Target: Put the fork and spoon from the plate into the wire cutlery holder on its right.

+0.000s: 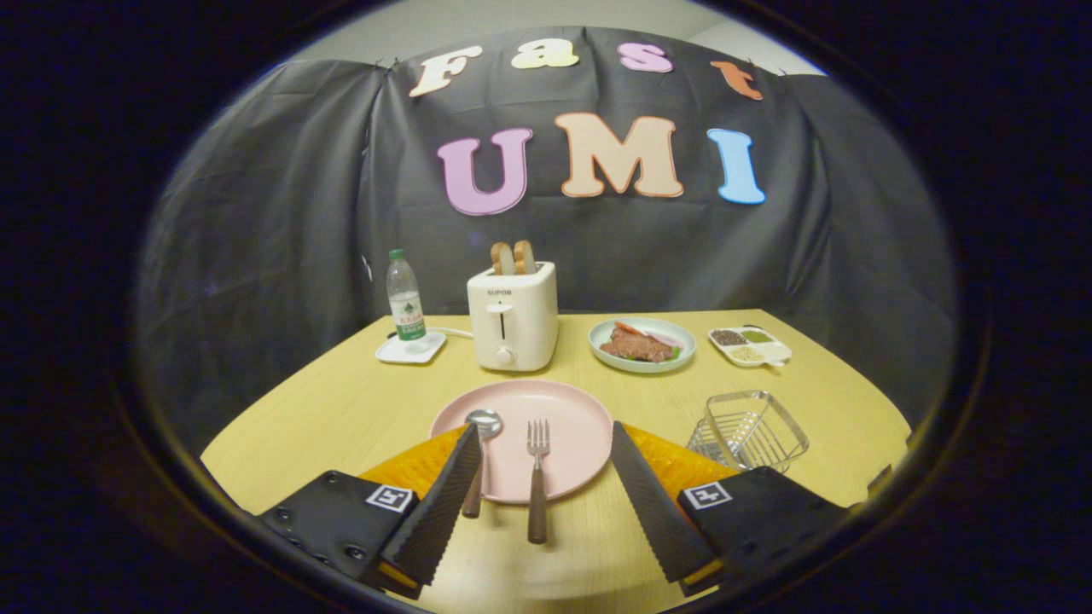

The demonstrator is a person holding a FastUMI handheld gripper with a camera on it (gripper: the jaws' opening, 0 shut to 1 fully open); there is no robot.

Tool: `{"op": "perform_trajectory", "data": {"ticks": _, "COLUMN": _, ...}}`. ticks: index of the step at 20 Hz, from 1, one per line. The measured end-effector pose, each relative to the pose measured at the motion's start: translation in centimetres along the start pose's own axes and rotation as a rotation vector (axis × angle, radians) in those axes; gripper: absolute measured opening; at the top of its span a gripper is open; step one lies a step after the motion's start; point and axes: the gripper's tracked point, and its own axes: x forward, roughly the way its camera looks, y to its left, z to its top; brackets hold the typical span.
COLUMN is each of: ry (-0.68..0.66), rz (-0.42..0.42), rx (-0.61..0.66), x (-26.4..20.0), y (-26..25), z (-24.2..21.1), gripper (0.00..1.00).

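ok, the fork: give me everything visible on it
The fork has a silvery metal head with four tines and a dark brown handle that looks like wood. It lies flat with the tines pointing away from the gripper, head on the pink plate, handle hanging over the near rim onto the wooden table. The spoon lies parallel beside it, apart. The fork sits between the open jaws, touched by neither.
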Motion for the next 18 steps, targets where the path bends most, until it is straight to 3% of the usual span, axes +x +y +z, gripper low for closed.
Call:
{"op": "perform_trajectory", "data": {"ticks": 11, "ry": 0.155, "rz": 0.022, "rx": -0.016, "x": 2.2, "y": -1.3, "z": -6.2, "gripper": 0.97}}
{"op": "perform_trajectory", "data": {"ticks": 18, "ry": 0.204, "rz": 0.053, "rx": 0.006, "x": 2.6, "y": -1.5, "z": -7.2, "gripper": 0.34}}
